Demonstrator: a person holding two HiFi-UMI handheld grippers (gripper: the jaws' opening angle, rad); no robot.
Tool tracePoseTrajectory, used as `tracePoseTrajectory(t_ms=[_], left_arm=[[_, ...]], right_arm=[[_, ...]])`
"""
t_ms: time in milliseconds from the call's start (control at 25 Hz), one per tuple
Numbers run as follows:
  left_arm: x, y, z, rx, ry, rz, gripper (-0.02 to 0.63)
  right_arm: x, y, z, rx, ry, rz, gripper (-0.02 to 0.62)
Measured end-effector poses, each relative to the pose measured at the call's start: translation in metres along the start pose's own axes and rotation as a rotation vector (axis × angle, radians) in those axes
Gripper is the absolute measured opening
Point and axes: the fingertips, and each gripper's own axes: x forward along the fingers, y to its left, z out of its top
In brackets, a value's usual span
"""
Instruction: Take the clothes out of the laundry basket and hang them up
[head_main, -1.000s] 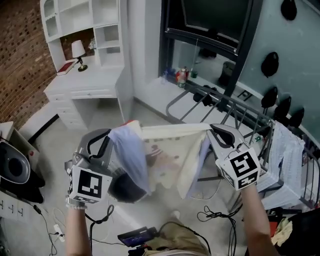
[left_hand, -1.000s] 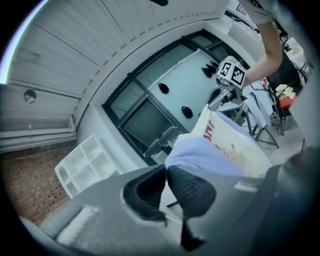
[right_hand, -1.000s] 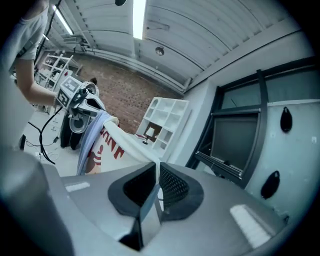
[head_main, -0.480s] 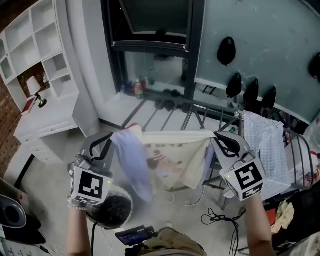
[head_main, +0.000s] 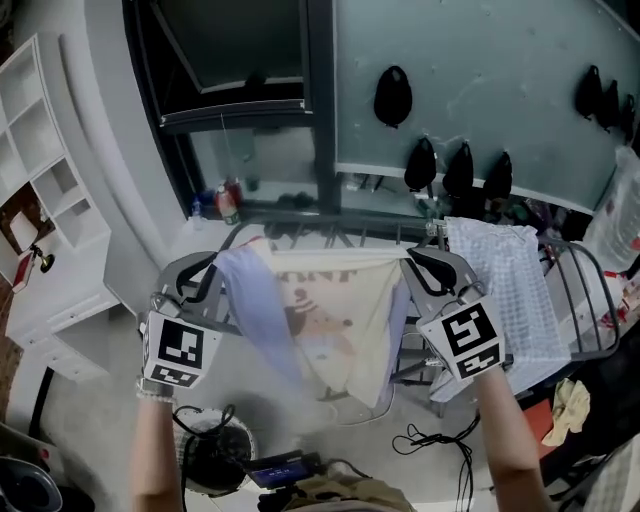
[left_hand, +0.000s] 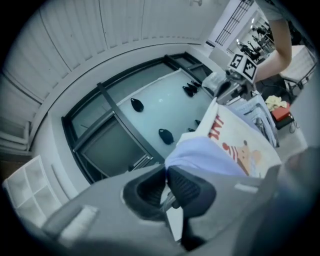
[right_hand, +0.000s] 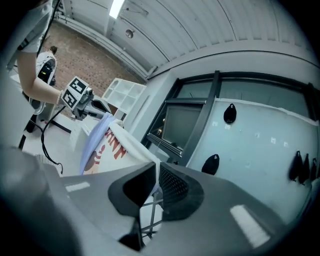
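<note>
A cream shirt (head_main: 335, 315) with a cartoon print and pale blue sleeves hangs stretched between both grippers, chest-high. My left gripper (head_main: 222, 264) is shut on its left shoulder, my right gripper (head_main: 412, 262) is shut on its right shoulder. In the left gripper view the jaws (left_hand: 166, 181) pinch the pale blue cloth, and the shirt (left_hand: 235, 145) runs across to the other gripper (left_hand: 227, 87). The right gripper view shows its jaws (right_hand: 156, 184) closed on the cream edge of the shirt (right_hand: 120, 145). The shirt hangs in front of the near end of a metal drying rack (head_main: 580, 300).
A white checked cloth (head_main: 505, 290) is draped over the rack at the right. Dark hooks (head_main: 392, 95) dot the glass wall behind. A black round object (head_main: 215, 462) and cables (head_main: 430, 440) lie on the floor below. White shelves (head_main: 40, 200) stand at the left.
Both grippers have carried the stretched shirt sideways, from beside the white desk to the drying rack, which now lies right behind it. Both grips have held.
</note>
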Motion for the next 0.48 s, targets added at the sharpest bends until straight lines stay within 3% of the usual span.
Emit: tracePoseTrajectory(t_ms=[480], left_arm=[[0.167, 0.016, -0.034, -0.025, -0.03, -0.123, 0.008]], right_arm=[[0.101, -0.069, -0.062, 0.026, 0.148, -0.106, 0.025]])
